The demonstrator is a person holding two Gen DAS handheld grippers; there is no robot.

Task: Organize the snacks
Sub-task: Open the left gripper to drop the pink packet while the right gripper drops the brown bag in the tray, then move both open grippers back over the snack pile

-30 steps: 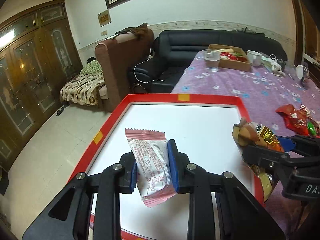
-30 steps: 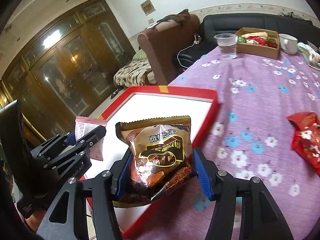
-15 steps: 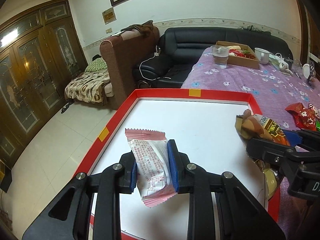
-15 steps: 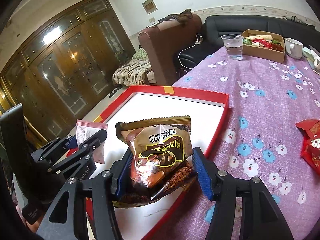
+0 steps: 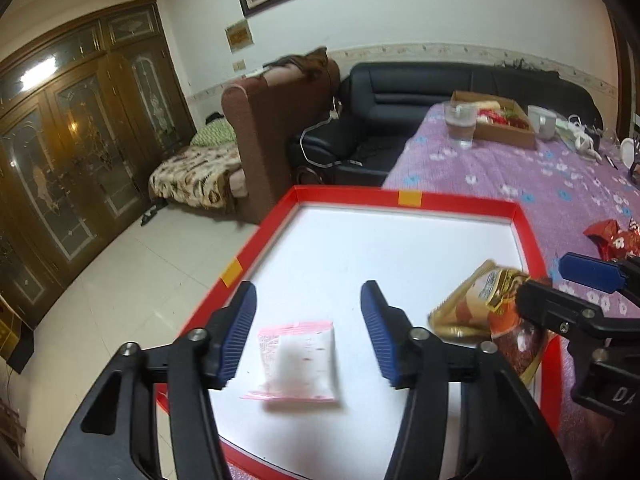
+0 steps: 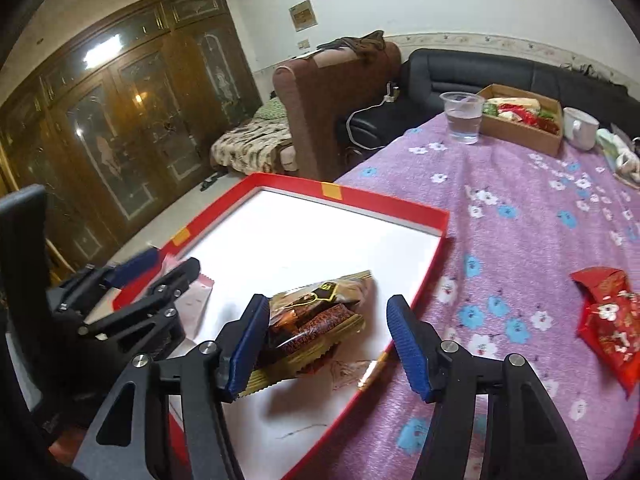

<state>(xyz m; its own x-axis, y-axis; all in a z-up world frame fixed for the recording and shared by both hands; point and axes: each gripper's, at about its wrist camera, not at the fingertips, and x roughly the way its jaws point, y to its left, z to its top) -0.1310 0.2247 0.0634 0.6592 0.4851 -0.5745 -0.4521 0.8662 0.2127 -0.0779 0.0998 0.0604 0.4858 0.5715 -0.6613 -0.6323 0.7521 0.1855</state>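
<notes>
Both grippers stand over the shallow red-rimmed tray with a white floor [image 5: 408,199], which sits at the corner of the table under a purple floral cloth [image 6: 532,216]. The left gripper [image 5: 308,334] has its jaws spread wide, and the small pink-and-white wrapped snack packet [image 5: 298,362] sits between them without touching either pad — blurred, so I cannot tell whether it is lying flat on the tray floor or a little above it. The right gripper [image 6: 326,344] is spread wide too; the brown-and-gold foil snack bag [image 6: 316,320] leans against its left pad [image 6: 248,344] and is clear of the other one, over the tray's near right part, so nothing pinches it.

Judging from this, two snacks are as good as delivered into the tray, side by side and a little apart. What is left seems to be the rest of the loose sweets: a crumpled red foil packet with a flower print [image 6: 608,312] lies on the cloth well to the right of the tray, outside it. Farther back stand a clear plastic cup of water [image 6: 462,117], an open cardboard box of mixed snacks [image 6: 524,118] and a white mug [image 6: 580,128] — whether those belong to the job I cannot say. The tray has plenty of bare floor for more.
</notes>
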